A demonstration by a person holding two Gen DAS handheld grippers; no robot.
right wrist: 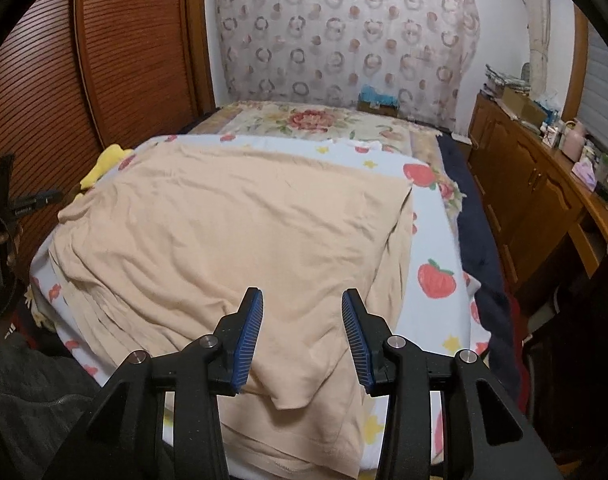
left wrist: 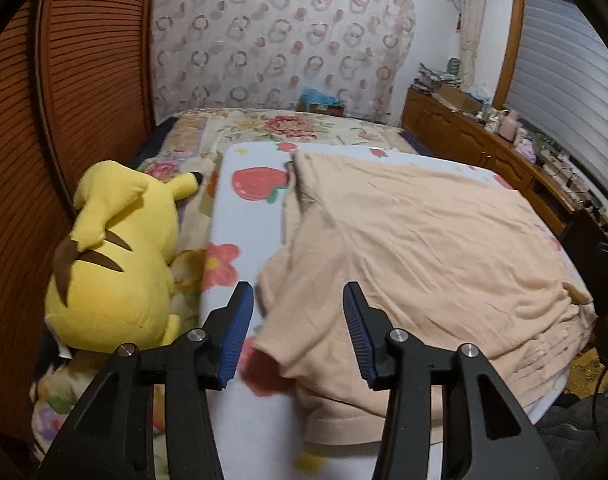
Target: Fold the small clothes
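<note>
- The bed (left wrist: pixel 264 128) is the biggest thing. It has a flower blanket on it and fills the middle of the room.
- A brown slatted door (left wrist: pixel 84 80) stands along the left side of the bed.
- A see-through curtain (right wrist: pixel 344 40) with ring shapes hangs on the wall behind the bed.
- A long wood cabinet (right wrist: pixel 524 184) runs along the right side. Its top is full of small things, too small to tell apart.
- A white board (left wrist: pixel 240 216) with red fruit and flower prints lies on the bed.
- The shirt (right wrist: pixel 232 224) is peach and lies spread out on the board, covering most of it. It is wrinkled. One sleeve (left wrist: pixel 288 344) sticks out near the left gripper, and the near edge of the shirt hangs over the front of the board.
- A yellow toy (left wrist: pixel 116 260) with brown stripes lies on the bed, just beside the left edge of the board.
- The left gripper (left wrist: pixel 298 336) hangs over the sleeve. Its blue jaws are apart and pinch nothing.
- The right gripper (right wrist: pixel 302 334) hangs over the near right part of the shirt. Its jaws are apart too, with cloth under the gap but not squeezed.
- A hand (right wrist: pixel 0 240) shows at the far left of the right view.
</note>
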